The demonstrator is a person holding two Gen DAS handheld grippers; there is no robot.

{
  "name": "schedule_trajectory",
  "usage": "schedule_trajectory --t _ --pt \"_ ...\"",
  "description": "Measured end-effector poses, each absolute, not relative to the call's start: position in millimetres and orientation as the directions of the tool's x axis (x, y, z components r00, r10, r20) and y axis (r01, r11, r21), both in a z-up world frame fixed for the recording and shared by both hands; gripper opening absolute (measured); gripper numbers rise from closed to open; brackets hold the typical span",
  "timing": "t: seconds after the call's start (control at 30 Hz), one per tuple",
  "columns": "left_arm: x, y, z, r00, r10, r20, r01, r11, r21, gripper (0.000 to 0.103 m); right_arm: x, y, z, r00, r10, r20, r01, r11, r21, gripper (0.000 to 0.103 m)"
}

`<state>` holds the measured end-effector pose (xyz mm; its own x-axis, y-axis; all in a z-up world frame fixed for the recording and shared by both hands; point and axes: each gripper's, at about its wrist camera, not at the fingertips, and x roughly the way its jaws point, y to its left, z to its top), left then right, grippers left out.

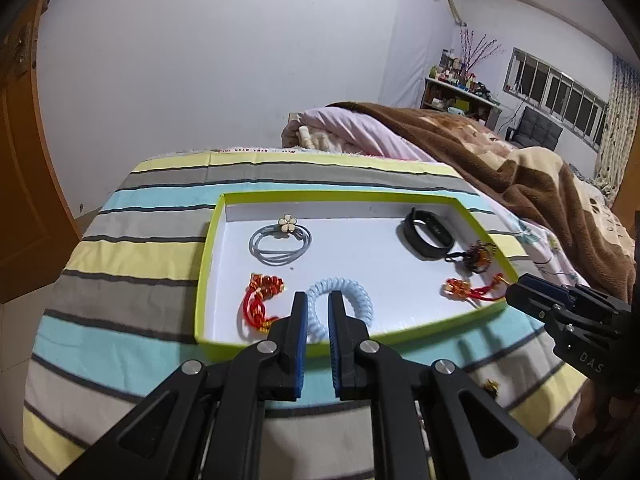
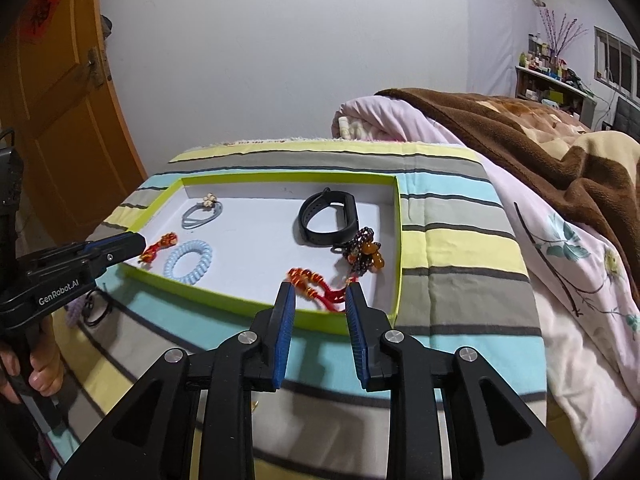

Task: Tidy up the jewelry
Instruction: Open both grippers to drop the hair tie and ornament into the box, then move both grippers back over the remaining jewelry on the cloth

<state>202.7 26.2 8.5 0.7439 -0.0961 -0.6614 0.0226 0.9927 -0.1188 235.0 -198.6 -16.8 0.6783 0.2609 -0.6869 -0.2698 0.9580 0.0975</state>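
A shallow green-rimmed tray [image 1: 340, 196] [image 2: 288, 178] with a white floor lies on the striped bedspread. Inside it are a grey hair tie with a flower [image 1: 280, 240], a black wristband [image 1: 426, 234], a dark and amber bead bracelet [image 2: 364, 256], a light blue coil tie [image 1: 352, 296] and two red knotted bracelets [image 1: 260, 300] [image 2: 316, 286]. My left gripper [image 1: 318, 300] hovers over the tray's near edge by the coil, jaws slightly apart and empty. Over the near right corner my right gripper [image 2: 320, 290] is open, with the red bracelet lying just beyond its tips.
A brown blanket [image 1: 520, 168] and pink quilt are heaped to the right of the tray. A small gold item [image 1: 490, 386] and a purple and black piece [image 2: 86, 308] lie on the bedspread outside the tray. A wooden door [image 2: 60, 120] stands at left.
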Motion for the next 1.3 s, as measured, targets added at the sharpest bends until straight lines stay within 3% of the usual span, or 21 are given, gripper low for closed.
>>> schedule_trajectory --t 0.7,1.3 --pt "87.0 13.2 42.1 0.813 -0.099 -0.574 0.053 0.994 -0.096 0.011 131.3 -203.1 23.0 0.721 0.294 -0.628 -0.305 0.948 0.094 0.027" --pt "35.2 18.6 41.1 0.824 -0.079 -0.562 0.023 0.994 -0.105 0.011 74.2 -197.9 33.5 0.729 0.314 -0.608 -0.331 0.939 0.089 0.027"
